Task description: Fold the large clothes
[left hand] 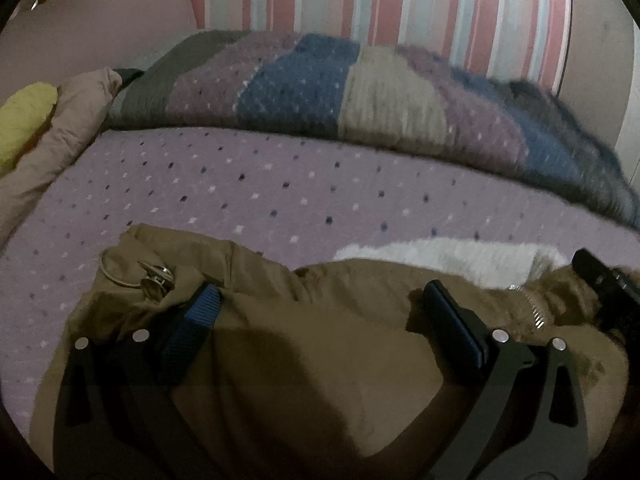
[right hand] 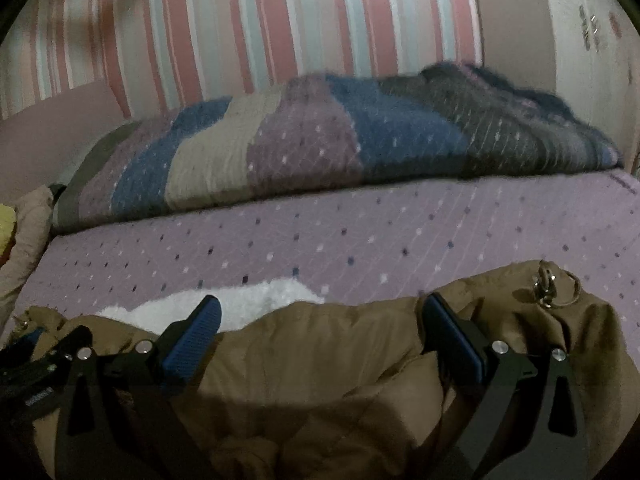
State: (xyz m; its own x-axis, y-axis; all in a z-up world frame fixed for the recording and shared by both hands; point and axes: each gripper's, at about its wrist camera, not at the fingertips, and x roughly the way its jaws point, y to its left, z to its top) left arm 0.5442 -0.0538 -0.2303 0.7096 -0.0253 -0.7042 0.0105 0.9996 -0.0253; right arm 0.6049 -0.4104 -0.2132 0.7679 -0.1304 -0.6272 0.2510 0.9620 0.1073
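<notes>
While spread wide, both grippers, seemingly hovering, brown coat (left hand: 320, 360), bed (left hand: 280, 184).

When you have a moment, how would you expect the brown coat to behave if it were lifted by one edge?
The brown coat looks puffy and quilted, so probably floppy and bulky. Its metal ring may swing. The white fur trim would likely trail.

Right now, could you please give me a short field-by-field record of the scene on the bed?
garment: brown padded jacket with white fleecy lining, lying on the bed
surface: lilac dotted bedsheet
left gripper: open, over the jacket
right gripper: open, over the jacket
hardware: metal ring and clasp on the jacket
behind: patchwork blanket bunched against the striped wall
beside: beige garment and a yellow item at the left edge
</notes>
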